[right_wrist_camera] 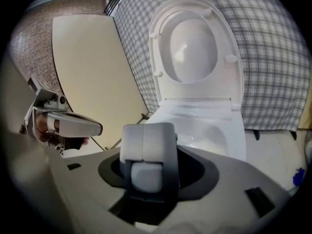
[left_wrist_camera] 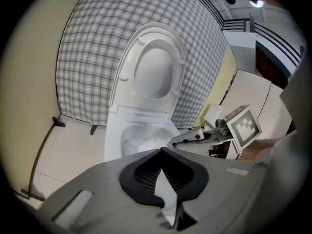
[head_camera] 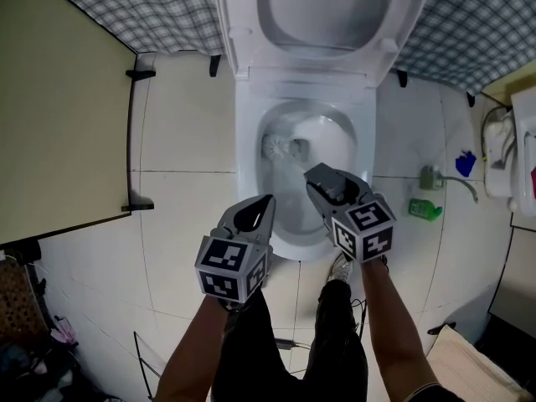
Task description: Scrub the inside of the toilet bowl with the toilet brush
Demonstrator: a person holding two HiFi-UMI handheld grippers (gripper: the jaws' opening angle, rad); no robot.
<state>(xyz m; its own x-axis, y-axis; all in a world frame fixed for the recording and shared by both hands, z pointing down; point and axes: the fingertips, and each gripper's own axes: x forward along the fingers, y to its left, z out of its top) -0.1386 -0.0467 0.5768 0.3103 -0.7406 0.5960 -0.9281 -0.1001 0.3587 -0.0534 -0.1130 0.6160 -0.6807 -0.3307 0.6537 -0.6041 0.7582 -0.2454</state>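
The toilet stands against a checked wall covering, its seat and lid raised upright. The toilet brush is down inside the toilet bowl: its round bristle head sits at the bowl's left side, near the water, and its pale handle slants up and to the right into the right hand-held gripper. That gripper's 2 jaws are clamped together on the handle; in the right gripper view the pale pads press side by side over a rounded pale piece lodged between them, and they aim at the bowl's front rim.

The left hand-held gripper hovers over the front left of the bowl rim, just beside the right one and not touching the brush. Its jaws meet at the tips and hold nothing; the left gripper view shows only a narrow wedge of light between the dark pads lower down. Each gripper carries a marker cube.

The floor is pale tile. To the left is a beige panel. To the right of the toilet a green bottle lies on the floor near a small blue object, whose kind I cannot tell
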